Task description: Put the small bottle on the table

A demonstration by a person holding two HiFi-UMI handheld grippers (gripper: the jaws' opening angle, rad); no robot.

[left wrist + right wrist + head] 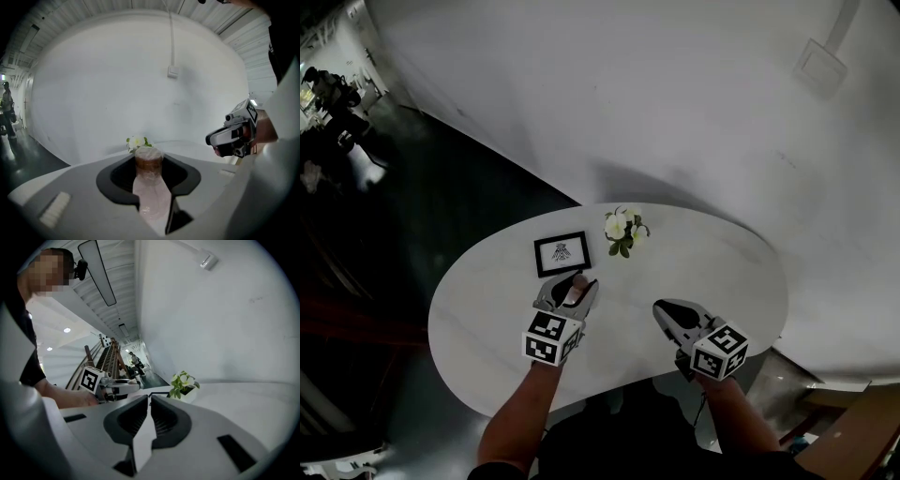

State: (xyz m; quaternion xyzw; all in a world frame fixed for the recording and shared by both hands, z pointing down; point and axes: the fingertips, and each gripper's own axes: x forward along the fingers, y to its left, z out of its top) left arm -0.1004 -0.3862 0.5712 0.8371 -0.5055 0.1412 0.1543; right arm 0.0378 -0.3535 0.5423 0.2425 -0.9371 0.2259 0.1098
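Left tongs (150, 169) around small bottle (151, 199)

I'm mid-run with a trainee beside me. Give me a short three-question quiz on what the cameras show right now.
1. True or false: the right gripper holds the small bottle.
2. Which thing lies on the table just ahead of the left gripper in the head view? A) a black picture frame B) a mug C) a book
3. Fill in: the right gripper's jaws are ____, with nothing between them.
Key: 1 false, the left gripper grips it; 2 A; 3 shut.
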